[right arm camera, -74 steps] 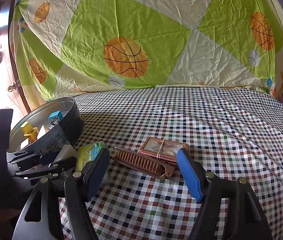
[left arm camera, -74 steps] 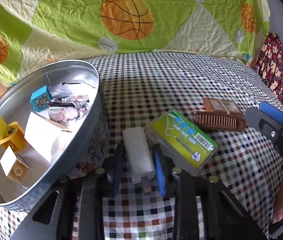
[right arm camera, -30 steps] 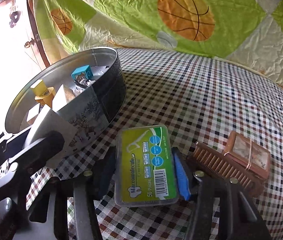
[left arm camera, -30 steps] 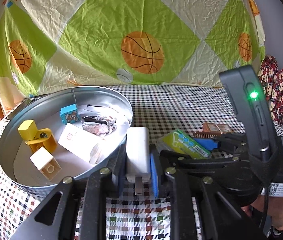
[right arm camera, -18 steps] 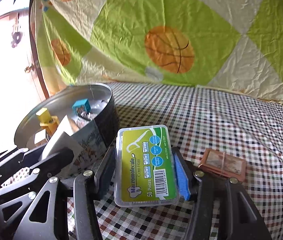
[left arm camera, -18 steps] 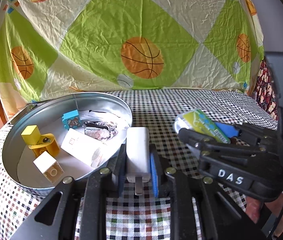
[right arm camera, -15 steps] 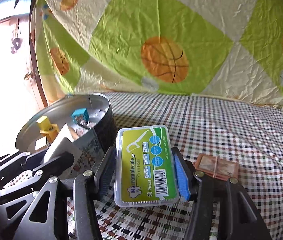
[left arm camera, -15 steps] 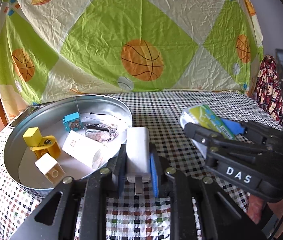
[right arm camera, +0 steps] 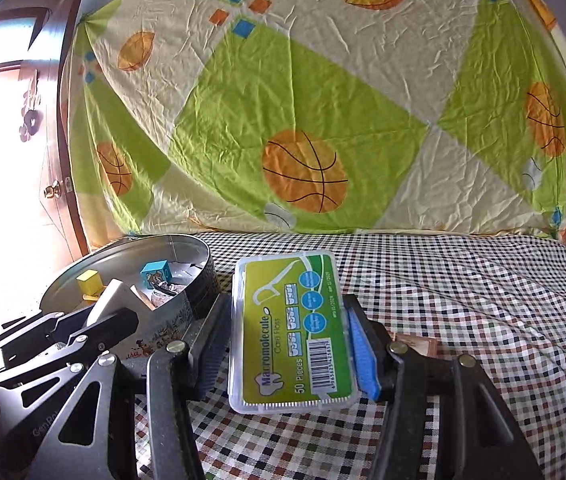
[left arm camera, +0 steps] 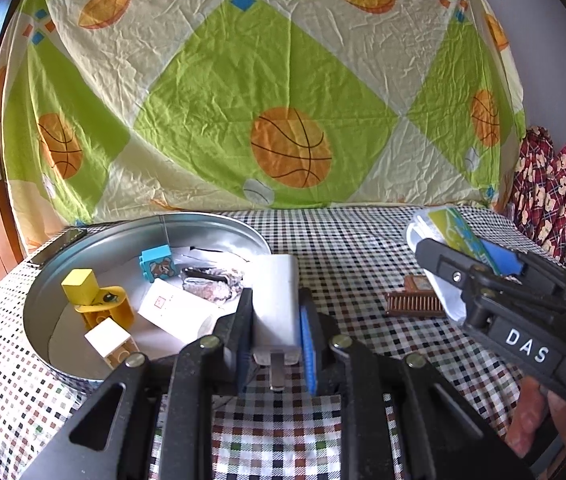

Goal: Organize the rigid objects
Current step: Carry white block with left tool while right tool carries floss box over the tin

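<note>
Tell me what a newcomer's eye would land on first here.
The basketball-print sheet fills the background behind the checked tablecloth. In front, the right gripper grips a green floss box, and the left gripper clamps a white charger beside the round metal tin holding toy blocks.

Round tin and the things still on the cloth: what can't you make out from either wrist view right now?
- Round tin: near floor hidden by left gripper holding white charger; right wrist shows only a sliver.
- Brown comb: right end behind right gripper.
- Small framed card: mostly behind that gripper gripping the floss box.
</note>
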The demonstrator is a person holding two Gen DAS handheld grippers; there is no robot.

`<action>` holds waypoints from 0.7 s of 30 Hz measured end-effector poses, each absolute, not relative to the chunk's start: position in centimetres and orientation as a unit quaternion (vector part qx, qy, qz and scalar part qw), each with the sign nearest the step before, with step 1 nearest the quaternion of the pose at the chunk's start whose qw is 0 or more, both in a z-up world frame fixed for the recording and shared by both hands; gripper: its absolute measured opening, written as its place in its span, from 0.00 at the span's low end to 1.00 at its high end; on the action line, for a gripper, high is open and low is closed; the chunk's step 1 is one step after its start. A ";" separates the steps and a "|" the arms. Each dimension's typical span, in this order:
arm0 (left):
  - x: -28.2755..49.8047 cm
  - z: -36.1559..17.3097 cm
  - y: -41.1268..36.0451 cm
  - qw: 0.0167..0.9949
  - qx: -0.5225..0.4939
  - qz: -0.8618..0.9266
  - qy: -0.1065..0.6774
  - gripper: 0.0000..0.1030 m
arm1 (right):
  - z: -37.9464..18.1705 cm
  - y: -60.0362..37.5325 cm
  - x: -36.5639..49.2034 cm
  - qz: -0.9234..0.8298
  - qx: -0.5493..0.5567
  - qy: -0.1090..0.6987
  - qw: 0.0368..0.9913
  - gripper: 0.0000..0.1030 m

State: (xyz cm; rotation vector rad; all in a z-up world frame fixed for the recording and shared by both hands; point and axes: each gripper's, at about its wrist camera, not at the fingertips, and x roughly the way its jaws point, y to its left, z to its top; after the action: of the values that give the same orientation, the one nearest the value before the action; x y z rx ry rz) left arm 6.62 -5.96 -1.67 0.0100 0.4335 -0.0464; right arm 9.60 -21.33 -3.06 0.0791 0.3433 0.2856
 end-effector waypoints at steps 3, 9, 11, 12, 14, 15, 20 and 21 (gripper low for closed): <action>6.3 -1.5 -6.0 0.978 0.005 -0.021 0.206 0.19 | -3.0 -21.6 9.2 0.140 0.044 0.165 0.975 0.55; 5.8 -1.3 -5.8 0.981 0.001 -0.021 0.191 0.19 | -3.0 -21.7 8.9 0.137 0.047 0.165 0.976 0.55; 5.7 -1.3 -5.8 0.982 0.001 -0.021 0.187 0.19 | -3.0 -21.6 8.8 0.135 0.046 0.164 0.976 0.55; 5.6 -1.3 -5.8 0.982 0.002 -0.021 0.185 0.19 | -3.0 -21.6 8.8 0.135 0.045 0.163 0.976 0.55; 5.5 -1.2 -5.7 0.983 0.003 -0.021 0.182 0.19 | -3.0 -21.5 8.7 0.132 0.042 0.163 0.977 0.55; 5.4 -1.2 -5.7 0.984 0.002 -0.022 0.179 0.19 | -3.0 -21.4 8.7 0.130 0.039 0.162 0.977 0.55; 4.9 -1.1 -5.4 0.986 0.004 -0.015 0.169 0.19 | -3.0 -21.1 8.7 0.130 0.034 0.164 0.977 0.55; 4.9 -1.1 -5.2 0.986 0.004 -0.013 0.168 0.19 | -2.9 -21.0 8.7 0.131 0.033 0.164 0.977 0.55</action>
State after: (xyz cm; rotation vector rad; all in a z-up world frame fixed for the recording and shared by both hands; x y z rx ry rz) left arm 4.93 -5.15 -1.07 0.0072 0.3368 -0.0259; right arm 8.71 -20.98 -2.94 0.0660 0.3310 0.2645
